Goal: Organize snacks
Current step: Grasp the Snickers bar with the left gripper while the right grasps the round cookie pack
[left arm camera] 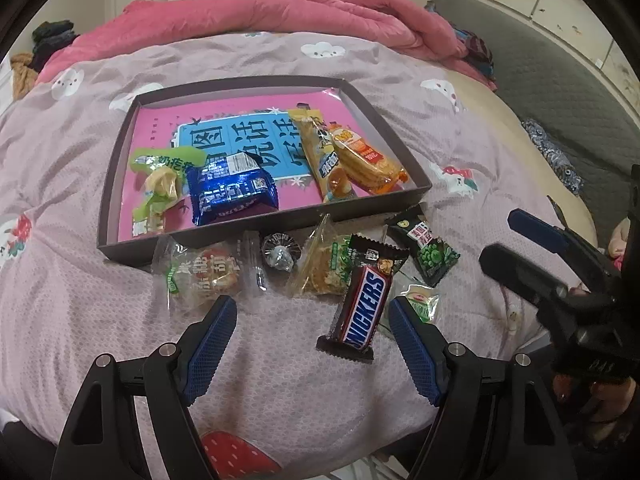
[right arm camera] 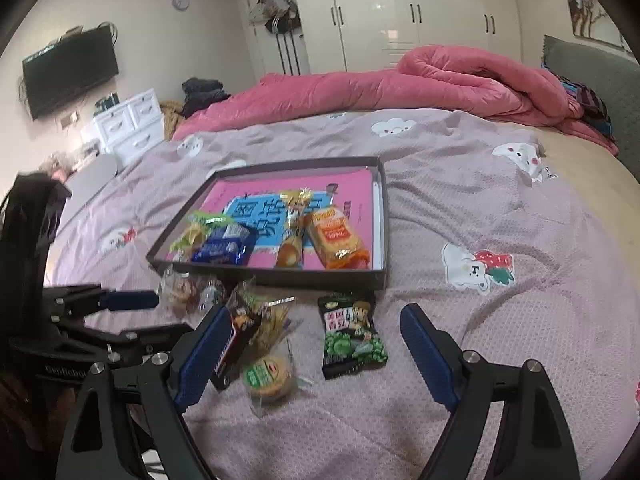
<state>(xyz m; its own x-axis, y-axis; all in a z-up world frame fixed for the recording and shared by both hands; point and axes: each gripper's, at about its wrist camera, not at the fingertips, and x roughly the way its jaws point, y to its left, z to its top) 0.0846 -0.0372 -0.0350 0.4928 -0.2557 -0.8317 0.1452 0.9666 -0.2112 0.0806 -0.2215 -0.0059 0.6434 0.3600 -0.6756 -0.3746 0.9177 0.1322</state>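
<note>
snacks: part sorted; four already in the tray point(left arm camera: 120, 184), the rest loose on the bed point(left arm camera: 80, 300) just in front of it
left view, in tray: green pack point(left arm camera: 160, 184), blue pack point(left arm camera: 230, 194), yellow stick point(left arm camera: 320, 152), orange crackers point(left arm camera: 364, 160)
left view, loose: clear-wrapped cake point(left arm camera: 204, 272), foil sweet point(left arm camera: 280, 254), pastry pack point(left arm camera: 324, 264), Snickers point(left arm camera: 362, 308), pea pack point(left arm camera: 430, 248)
left tongs point(left arm camera: 312, 312): wide, empty, hanging over the bed near the Snickers, right pad close beside it, not touching
right view, loose: pea pack point(right arm camera: 354, 336) lies between the pads; round green-label snack point(right arm camera: 268, 374) and the Snickers point(right arm camera: 236, 336) by the left pad
right tongs point(right arm camera: 312, 328): wide, empty, above the bedding
step: approach for the next pick; nothing gripped yet
next move: my guess is the right tongs drop onto the pea pack, close across its narrow side, lift over the tray wall, set down in the bare right part
risk: soft bedding and slick wrappers; pads may snag fabric or a neighbouring pack
</note>
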